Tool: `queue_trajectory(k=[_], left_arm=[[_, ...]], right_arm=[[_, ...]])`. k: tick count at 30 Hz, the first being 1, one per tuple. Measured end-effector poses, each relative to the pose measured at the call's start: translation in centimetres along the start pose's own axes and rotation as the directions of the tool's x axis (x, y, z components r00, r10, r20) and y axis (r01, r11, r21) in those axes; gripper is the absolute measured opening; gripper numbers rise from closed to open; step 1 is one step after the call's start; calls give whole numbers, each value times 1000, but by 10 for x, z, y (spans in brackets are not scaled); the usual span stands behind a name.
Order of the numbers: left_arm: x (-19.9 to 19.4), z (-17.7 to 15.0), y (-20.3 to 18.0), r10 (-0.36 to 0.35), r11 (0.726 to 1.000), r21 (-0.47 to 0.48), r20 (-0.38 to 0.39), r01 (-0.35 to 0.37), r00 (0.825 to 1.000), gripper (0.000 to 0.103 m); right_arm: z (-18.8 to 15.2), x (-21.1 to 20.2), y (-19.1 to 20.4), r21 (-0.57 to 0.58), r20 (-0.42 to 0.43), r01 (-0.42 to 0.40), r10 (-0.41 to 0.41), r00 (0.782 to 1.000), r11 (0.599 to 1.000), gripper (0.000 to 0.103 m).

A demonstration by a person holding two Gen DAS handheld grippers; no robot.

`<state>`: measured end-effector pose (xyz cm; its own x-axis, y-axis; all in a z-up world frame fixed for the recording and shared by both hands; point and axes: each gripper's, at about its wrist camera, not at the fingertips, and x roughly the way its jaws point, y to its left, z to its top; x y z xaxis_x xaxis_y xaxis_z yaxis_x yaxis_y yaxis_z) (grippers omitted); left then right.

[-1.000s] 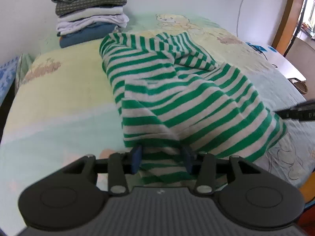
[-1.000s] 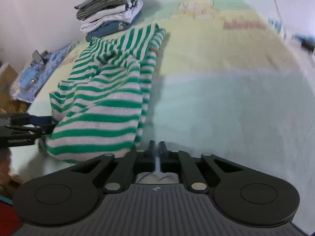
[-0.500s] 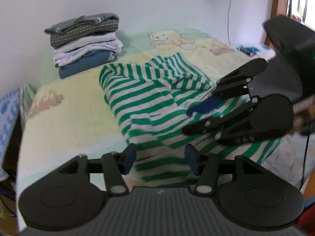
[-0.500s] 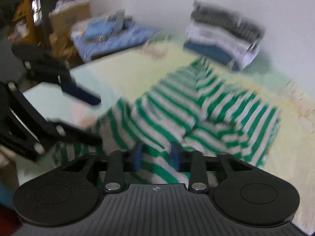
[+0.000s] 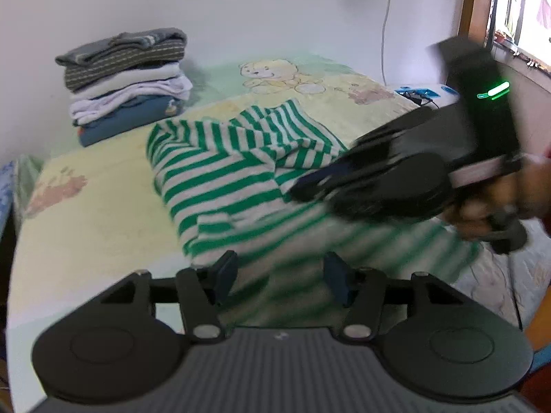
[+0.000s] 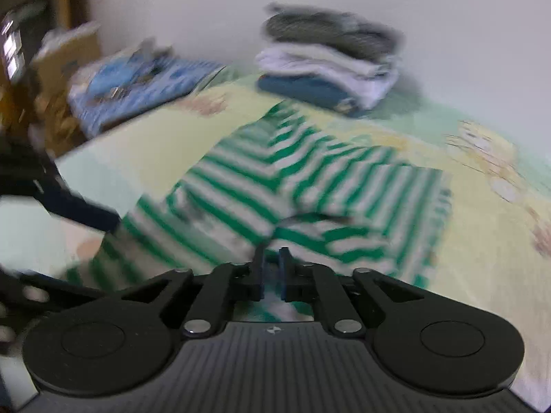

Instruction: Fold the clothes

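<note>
Green-striped shirt (image 5: pixel 241 179) rumpled mid-bed; bare sheet (image 5: pixel 86 213) alongside. Left gripper (image 5: pixel 280 275) spread at its near hem; right gripper (image 6: pixel 272 272) nearly closed, pinching striped fabric.

Bed (image 5: pixel 86 213): open sheet left of striped shirt (image 5: pixel 220 175); stack of folded clothes (image 5: pixel 127 82) blocks far corner against wall.

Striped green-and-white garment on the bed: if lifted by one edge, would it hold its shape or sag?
The striped garment would probably sag: it already lies in soft creases and overlapping folds. It looks thin, so likely light. On the bed sheet it would likely bunch when pushed, not slide flat.
</note>
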<state>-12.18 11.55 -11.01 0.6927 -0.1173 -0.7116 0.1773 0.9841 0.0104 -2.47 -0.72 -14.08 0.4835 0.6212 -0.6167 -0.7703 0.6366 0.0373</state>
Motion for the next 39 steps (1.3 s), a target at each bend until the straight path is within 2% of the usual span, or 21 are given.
queue_trajectory(k=[3,5,7,10,13,15,16,19,22,26,28,30,33,35,37,39], left_arm=[[17,-4,7,6,1000,1,-32,-6,999,62],[19,-7,15,-12,1000,-26,-26,12,1000,63],[22,-4,21,2,1000,-21,-16,-3,1000,63],[33,-1,31,21,1000,6,-14,-21,1000,65],[43,1,44,19,999,-39,-25,-20,1000,83],[43,3,51,11,997,-79,-35,-14,999,81],[40,4,51,15,996,-82,-35,-18,999,75],[20,7,40,45,998,-43,0,-45,999,58],[-5,11,29,53,998,-21,50,-52,997,57],[-22,11,9,-32,998,-47,86,36,996,61],[-11,4,0,-62,996,-63,39,65,997,61],[8,-9,-3,-44,996,-76,-41,41,998,59],[9,-21,-7,14,1000,-24,-46,-15,999,62],[2,-15,-8,25,999,-21,-46,-26,999,57],[-10,-8,-15,26,1000,-4,-8,-27,1000,55],[-19,-4,-24,-15,1000,-2,27,15,1000,56]], right_arm=[[-8,-50,-25,119,53,8,-14,999,993,13],[-20,-74,-31,161,38,9,-15,999,987,13],[-34,-79,-31,170,-4,13,-12,1000,985,13],[-48,-55,-28,177,-70,52,-40,997,983,10],[-53,-42,-39,255,-15,65,-64,998,965,7],[-49,-45,-42,267,-16,112,-112,994,957,6],[-48,-47,-44,276,-28,135,-132,991,952,5],[-47,-73,-51,320,-6,103,-107,994,942,11],[-49,-100,-50,326,11,-10,7,1000,945,15],[-60,-88,-42,313,-27,4,5,1000,950,17],[-66,-81,-38,306,-45,11,3,999,952,18],[-72,-75,-35,299,-64,18,1,998,954,19],[-68,-79,-36,306,-69,25,-4,998,952,21],[-61,-92,-34,289,-48,21,-8,999,957,21],[-55,-105,-25,254,-16,-74,81,997,964,21],[-52,-108,-14,222,-20,-157,165,986,962,21]])
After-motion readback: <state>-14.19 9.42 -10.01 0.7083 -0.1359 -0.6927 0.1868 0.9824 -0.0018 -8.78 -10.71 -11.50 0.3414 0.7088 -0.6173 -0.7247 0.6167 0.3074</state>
